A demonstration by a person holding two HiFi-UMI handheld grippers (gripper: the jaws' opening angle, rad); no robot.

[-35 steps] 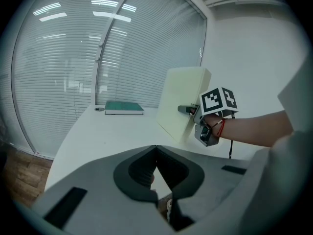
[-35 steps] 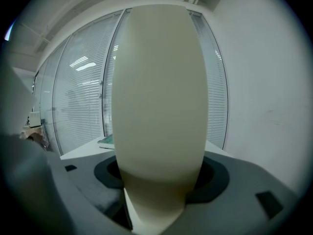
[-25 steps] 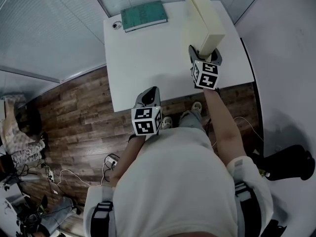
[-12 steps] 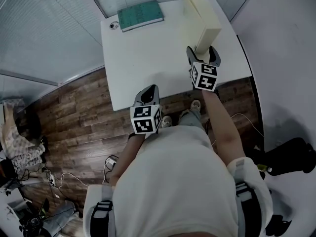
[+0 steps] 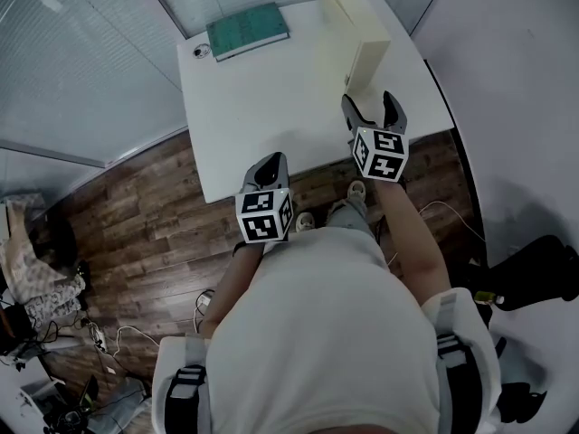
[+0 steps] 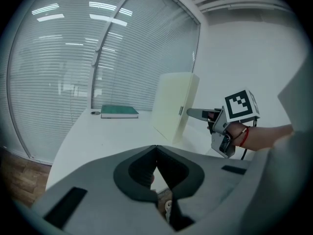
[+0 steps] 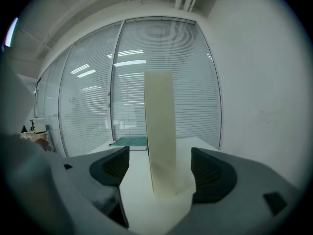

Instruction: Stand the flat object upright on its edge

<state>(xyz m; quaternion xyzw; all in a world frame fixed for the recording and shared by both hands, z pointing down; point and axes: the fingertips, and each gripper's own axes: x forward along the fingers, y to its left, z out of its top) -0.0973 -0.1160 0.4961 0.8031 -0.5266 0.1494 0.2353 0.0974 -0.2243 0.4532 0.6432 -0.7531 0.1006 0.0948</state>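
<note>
The flat cream box point(image 5: 348, 34) stands upright on its long edge at the right side of the white table point(image 5: 262, 107). My right gripper point(image 5: 369, 108) hovers just short of the box's near end, open, with its pads clear of the box. In the right gripper view the box point(image 7: 160, 136) rises straight ahead, framed by the wide jaws of the right gripper point(image 7: 159, 168). My left gripper point(image 5: 270, 172) hangs at the table's front edge, shut and empty. In the left gripper view the box point(image 6: 173, 109) and the right gripper point(image 6: 208, 115) show beyond the left gripper point(image 6: 156, 150).
A green book point(image 5: 246, 31) lies flat at the table's far left corner, with a small round object point(image 5: 200, 51) beside it. Glass walls with blinds stand behind the table. Wooden floor lies left of and below the table's edge.
My right gripper has drawn back toward me, off the box's near end. The box stays standing by itself. The left gripper has hardly moved.
</note>
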